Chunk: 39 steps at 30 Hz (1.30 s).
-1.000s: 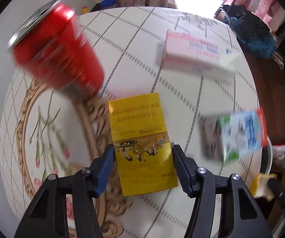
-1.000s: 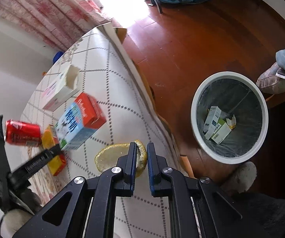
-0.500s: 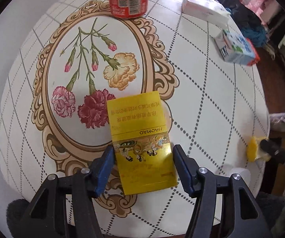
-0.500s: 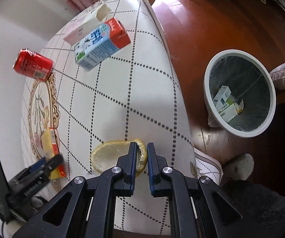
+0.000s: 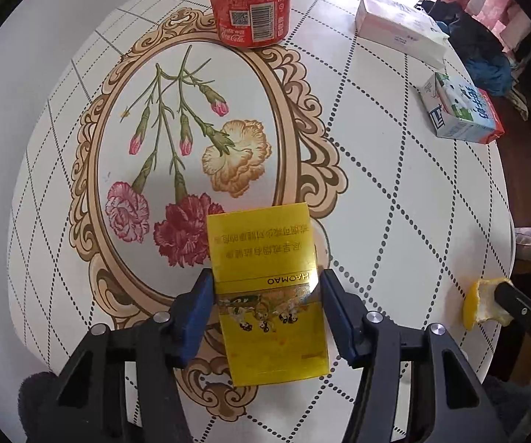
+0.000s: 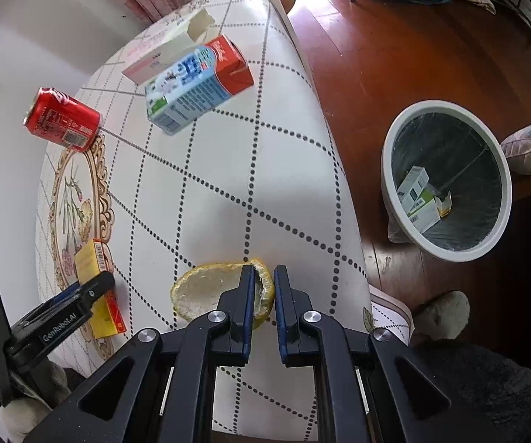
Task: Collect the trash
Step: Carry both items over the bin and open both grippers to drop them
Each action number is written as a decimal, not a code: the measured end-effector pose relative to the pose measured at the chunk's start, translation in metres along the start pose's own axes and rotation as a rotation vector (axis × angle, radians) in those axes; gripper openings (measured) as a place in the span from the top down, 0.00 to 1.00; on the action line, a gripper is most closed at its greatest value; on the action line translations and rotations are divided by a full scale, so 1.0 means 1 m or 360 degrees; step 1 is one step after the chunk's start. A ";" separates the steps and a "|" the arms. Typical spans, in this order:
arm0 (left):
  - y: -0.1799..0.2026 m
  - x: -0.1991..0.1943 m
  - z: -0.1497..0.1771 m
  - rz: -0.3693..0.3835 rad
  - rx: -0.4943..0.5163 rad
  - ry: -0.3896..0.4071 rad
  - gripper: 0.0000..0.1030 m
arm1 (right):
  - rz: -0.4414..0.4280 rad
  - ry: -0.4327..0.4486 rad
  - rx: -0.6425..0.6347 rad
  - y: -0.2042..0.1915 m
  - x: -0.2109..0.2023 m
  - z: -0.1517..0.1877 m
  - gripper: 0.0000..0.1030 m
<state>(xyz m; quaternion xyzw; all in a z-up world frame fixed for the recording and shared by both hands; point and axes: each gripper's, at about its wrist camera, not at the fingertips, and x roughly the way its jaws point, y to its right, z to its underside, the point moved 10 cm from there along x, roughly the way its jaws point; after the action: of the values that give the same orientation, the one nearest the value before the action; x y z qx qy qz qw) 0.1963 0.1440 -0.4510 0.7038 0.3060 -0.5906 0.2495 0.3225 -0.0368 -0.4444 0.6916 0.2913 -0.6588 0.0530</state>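
Observation:
My left gripper [image 5: 265, 284] points straight down over the round table [image 5: 394, 203]. Its jaws are closing, and both blue pads press the sides of a yellow cigarette box [image 5: 261, 243]. The same box [image 6: 88, 258] shows at the lower left in the right wrist view. My right gripper [image 6: 265, 284] is shut on the rim of a yellow citrus peel [image 6: 202, 291] near the table's edge. That peel [image 5: 481, 302] also appears at the right in the left wrist view. A white trash bin [image 6: 438, 106] with a dark liner stands on the floor, with small boxes inside.
A red soda can [image 5: 250, 3] stands at the table's far side. A blue, white and red milk carton [image 5: 461, 110] lies near the right edge, with a pink tissue box [image 5: 394, 26] beyond it. Wooden floor and a slippered foot [image 6: 438, 317] lie beside the table.
My left gripper carried the yellow box across the table, away from the can, to over the flower print. The right gripper moved along the table edge with the peel and rolled a little.

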 end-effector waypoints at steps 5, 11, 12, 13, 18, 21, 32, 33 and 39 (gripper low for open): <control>0.034 -0.039 -0.012 0.0014 0.0052 0.0146 0.48 | -0.0033 0.0072 0.0022 0.003 -0.017 -0.008 0.90; 0.095 -0.104 -0.022 0.0146 0.0195 0.0328 0.48 | -0.0066 0.0212 0.0065 0.022 -0.059 -0.029 0.90; 0.106 -0.112 -0.025 0.0178 0.0221 0.0351 0.48 | -0.0064 0.0245 0.0074 0.028 -0.069 -0.034 0.90; 0.124 -0.122 -0.028 0.0219 0.0256 0.0372 0.48 | -0.0063 0.0271 0.0082 0.035 -0.078 -0.038 0.90; 0.192 -0.138 -0.040 0.0391 0.0391 0.0397 0.48 | -0.0002 0.0429 0.0141 0.085 -0.128 -0.063 0.90; 0.233 -0.128 -0.046 0.0463 0.0470 0.0376 0.48 | 0.0067 0.0480 0.0198 0.124 -0.147 -0.076 0.90; 0.384 -0.064 -0.040 0.0593 0.0738 0.0125 0.48 | 0.0371 0.0380 0.0434 0.283 -0.116 -0.095 0.90; 0.392 -0.056 -0.040 0.0597 0.0752 0.0088 0.48 | 0.0380 0.0366 0.0449 0.291 -0.110 -0.095 0.90; 0.423 -0.025 -0.044 0.0607 0.0784 -0.0009 0.47 | 0.0431 0.0311 0.0525 0.331 -0.080 -0.096 0.90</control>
<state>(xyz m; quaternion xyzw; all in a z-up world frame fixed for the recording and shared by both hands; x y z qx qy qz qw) 0.5298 -0.1192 -0.4232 0.7862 0.0154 -0.5915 0.1784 0.5659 -0.2922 -0.4599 0.7843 0.0881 -0.6141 -0.0012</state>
